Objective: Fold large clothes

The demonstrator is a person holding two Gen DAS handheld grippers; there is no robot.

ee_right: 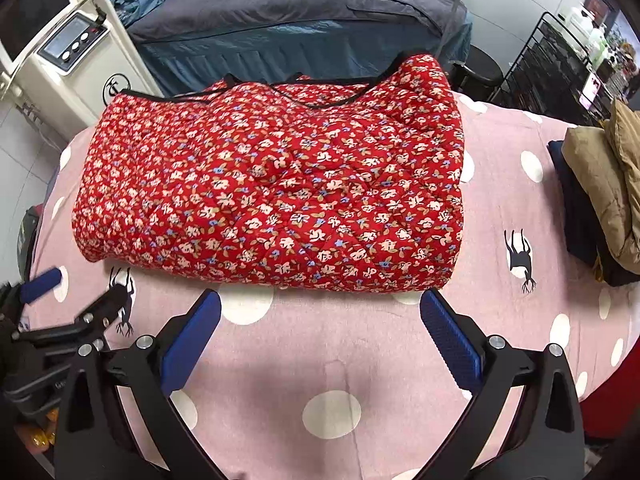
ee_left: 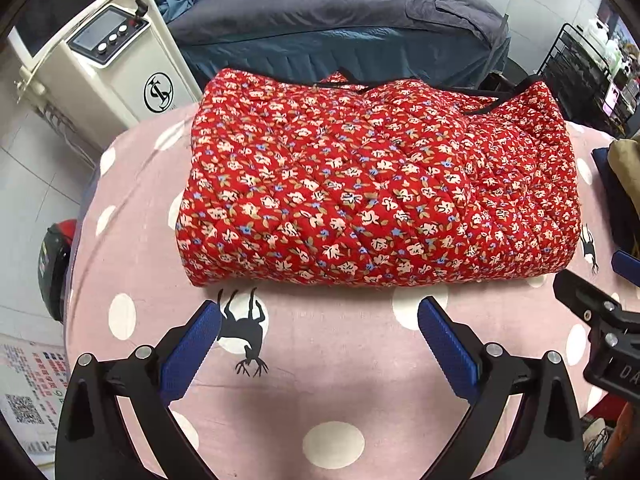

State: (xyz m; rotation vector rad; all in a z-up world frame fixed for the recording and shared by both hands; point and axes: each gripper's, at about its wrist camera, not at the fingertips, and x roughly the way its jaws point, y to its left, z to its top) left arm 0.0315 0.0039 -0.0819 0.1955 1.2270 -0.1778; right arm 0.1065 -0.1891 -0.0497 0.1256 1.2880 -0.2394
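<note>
A red quilted floral garment (ee_left: pixel 360 184) with black trim lies folded into a thick rectangle on the pink polka-dot table cover (ee_left: pixel 340 360); it also shows in the right wrist view (ee_right: pixel 276 188). My left gripper (ee_left: pixel 320 312) is open and empty, just in front of the garment's near edge. My right gripper (ee_right: pixel 320 304) is open and empty, also just short of the near edge. The right gripper shows at the right edge of the left wrist view (ee_left: pixel 600 312). The left gripper shows at the left edge of the right wrist view (ee_right: pixel 72 308).
A stack of folded clothes, tan over dark blue (ee_right: pixel 600 200), sits at the table's right side. A white machine with a screen (ee_left: pixel 108 64) stands at the back left. A bed with grey and blue covers (ee_left: pixel 340 28) is behind the table. A black wire rack (ee_right: pixel 560 68) stands at the back right.
</note>
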